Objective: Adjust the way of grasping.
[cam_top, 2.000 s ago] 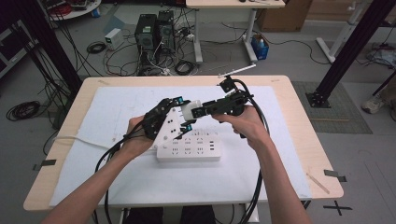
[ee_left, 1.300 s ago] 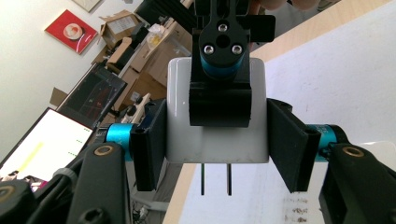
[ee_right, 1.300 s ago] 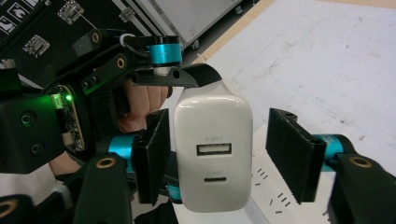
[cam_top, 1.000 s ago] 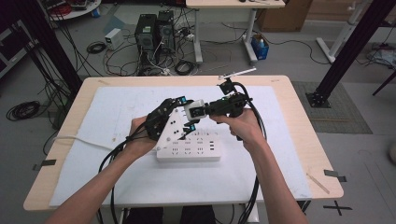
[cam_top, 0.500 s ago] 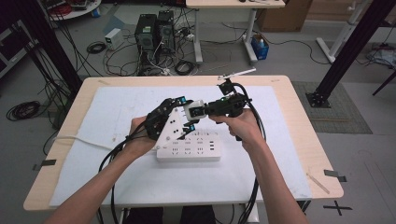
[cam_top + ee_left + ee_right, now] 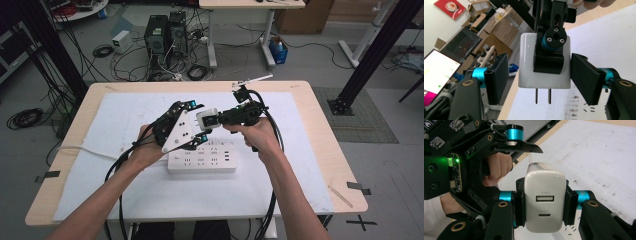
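- A white, boxy wall charger with two metal prongs [image 6: 543, 204] is held in the air above the table, over the far edge of the power strip and between the two grippers.
- In the right gripper view its face shows a USB-A port above a smaller oval port; in the left gripper view its two prongs [image 6: 542, 96] point down in the picture.
- The right gripper [image 6: 209, 119] has its black jaws closed on the charger's two sides, the pads pressed flat against the white body.
- The left gripper [image 6: 196, 122] has its jaws spread wide, one black pad [image 6: 498, 78] on each side of the charger, with a clear gap on both sides and no contact.
- The person's right hand [image 6: 258, 133] and left hand [image 6: 145, 150] hold the grippers, forearms coming in from the bottom of the high view.
- Below the charger lies a white rectangular power strip with rows of sockets [image 6: 201, 160], flat on a white sheet [image 6: 125, 110].
- The sheet covers most of a light wooden table [image 6: 330, 145].
- A white cable [image 6: 80, 148] runs from the strip's side toward the table's left edge.
- Black cables [image 6: 272, 195] trail from both grippers toward the near edge.
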